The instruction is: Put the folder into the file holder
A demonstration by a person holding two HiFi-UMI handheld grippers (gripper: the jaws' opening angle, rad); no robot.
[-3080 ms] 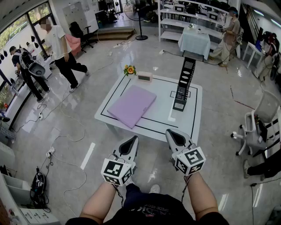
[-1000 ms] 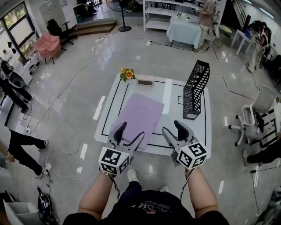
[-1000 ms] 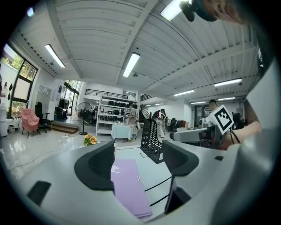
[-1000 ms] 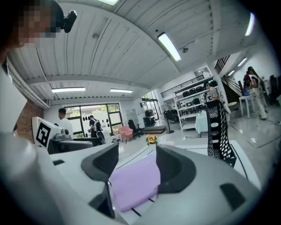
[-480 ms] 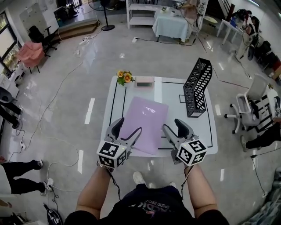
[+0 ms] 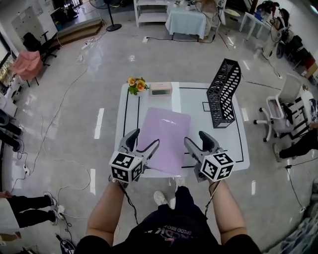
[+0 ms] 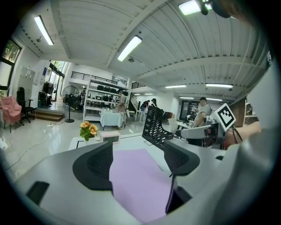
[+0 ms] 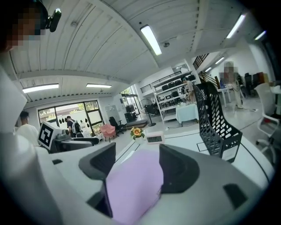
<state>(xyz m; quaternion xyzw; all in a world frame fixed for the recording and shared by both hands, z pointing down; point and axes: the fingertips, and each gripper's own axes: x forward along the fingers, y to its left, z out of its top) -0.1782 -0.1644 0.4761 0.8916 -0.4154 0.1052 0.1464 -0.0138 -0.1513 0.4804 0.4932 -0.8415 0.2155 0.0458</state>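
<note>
At the counter's (image 6: 198,106) centre the lilac folder (image 6: 166,131) lies flat, with the black file holder (image 6: 224,92) upright at its two o'clock. The left gripper (image 6: 144,140) is at seven and the right gripper (image 6: 196,139) at five. Both sets of fingers are released, the right's having just opened wider, and neither pinches the folder.

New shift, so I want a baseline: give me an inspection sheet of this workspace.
Surface: white table, black border lines.
Job's things: purple folder flat, near middle; black mesh file holder upright, far right.
Clutter: flowers, small clock at far edge.
Grippers: left gripper and right gripper open beside the folder's near end, gripping nothing; right jaws have just been opening.
Cables: white cable on floor, left.
Surroundings: office chair right, shelves beyond.
</note>
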